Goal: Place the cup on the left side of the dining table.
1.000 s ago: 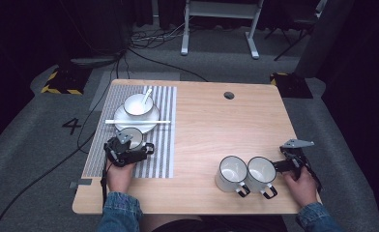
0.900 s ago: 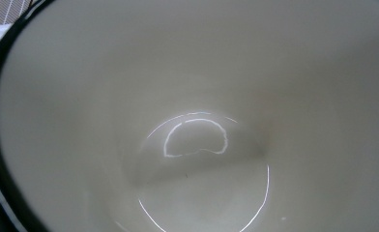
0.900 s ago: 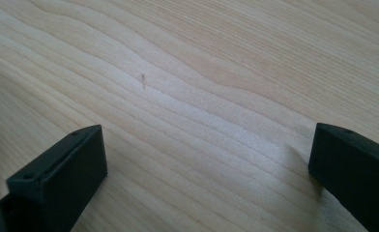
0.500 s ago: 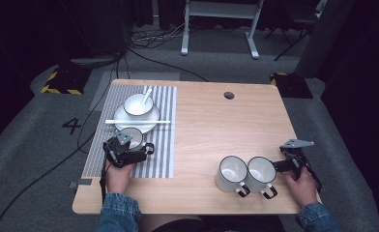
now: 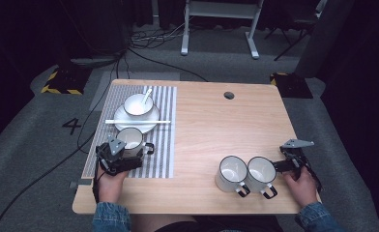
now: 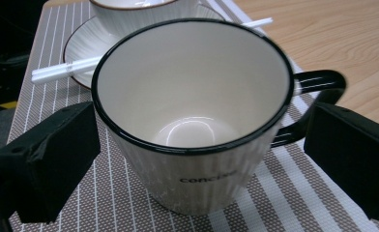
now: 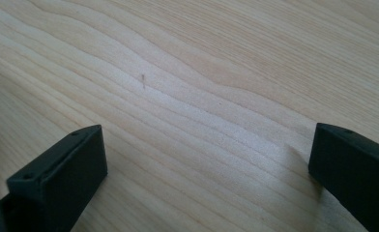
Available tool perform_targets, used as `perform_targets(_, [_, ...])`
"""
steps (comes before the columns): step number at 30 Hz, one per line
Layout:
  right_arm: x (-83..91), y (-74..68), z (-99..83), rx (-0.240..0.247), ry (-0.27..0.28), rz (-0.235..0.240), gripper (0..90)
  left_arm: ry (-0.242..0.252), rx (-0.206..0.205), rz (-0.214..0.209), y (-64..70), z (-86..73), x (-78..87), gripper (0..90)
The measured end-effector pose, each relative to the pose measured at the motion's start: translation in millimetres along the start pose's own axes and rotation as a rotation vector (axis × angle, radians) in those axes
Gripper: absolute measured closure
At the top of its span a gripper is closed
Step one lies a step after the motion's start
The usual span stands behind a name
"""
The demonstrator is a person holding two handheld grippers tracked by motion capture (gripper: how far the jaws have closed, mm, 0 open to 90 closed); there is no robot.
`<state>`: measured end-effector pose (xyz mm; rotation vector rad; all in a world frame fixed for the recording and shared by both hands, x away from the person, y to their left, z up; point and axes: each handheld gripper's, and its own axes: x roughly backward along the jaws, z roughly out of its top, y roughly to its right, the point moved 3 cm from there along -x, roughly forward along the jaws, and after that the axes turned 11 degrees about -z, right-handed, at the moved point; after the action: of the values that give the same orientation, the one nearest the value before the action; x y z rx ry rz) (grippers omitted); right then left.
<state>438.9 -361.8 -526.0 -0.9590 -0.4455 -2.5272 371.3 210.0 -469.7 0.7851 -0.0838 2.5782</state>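
Nothing moved | mug [image 6: 192,116] between spread jaws of left hand-held gripper [image 6: 197,159], ungrasped | right hand-held gripper [image 7: 207,169] released

Quick count: three mugs [image 5: 130,138] [image 5: 231,172] [image 5: 260,174], one bowl [image 5: 138,104], one saucer [image 5: 137,119], one spoon [image 5: 147,95], one striped placemat [image 5: 164,145], one white stick [image 5: 138,122].

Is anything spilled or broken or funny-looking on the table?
Nothing is spilled or broken. The mug between the left gripper's open jaws is empty and upright. One small oddity: the white chopsticks lie across the plate beside the bowl, sticking out past its rim.
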Motion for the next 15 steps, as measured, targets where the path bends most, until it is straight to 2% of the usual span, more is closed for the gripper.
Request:
perform_targets(5, [0.0,0.0,0.0,0.001,0.000,0.000,0.2,0.053,0.033,-0.079,5.9,2.8,15.3,0.2])
perform_targets(8, [-0.2,0.1,0.1,0.002,0.002,-0.001,0.2,0.080,0.039,-0.104,9.1,3.3,26.3,0.4])
perform_targets(10, [-0.3,0.7,0.0,0.009,0.001,-0.002,0.2,0.092,0.040,-0.106,11.0,2.8,33.1,0.5])
perform_targets(15, [-0.3,0.8,0.0,0.010,0.000,-0.002,0.2,0.064,0.025,-0.090,14.6,-1.1,45.2,0.9])
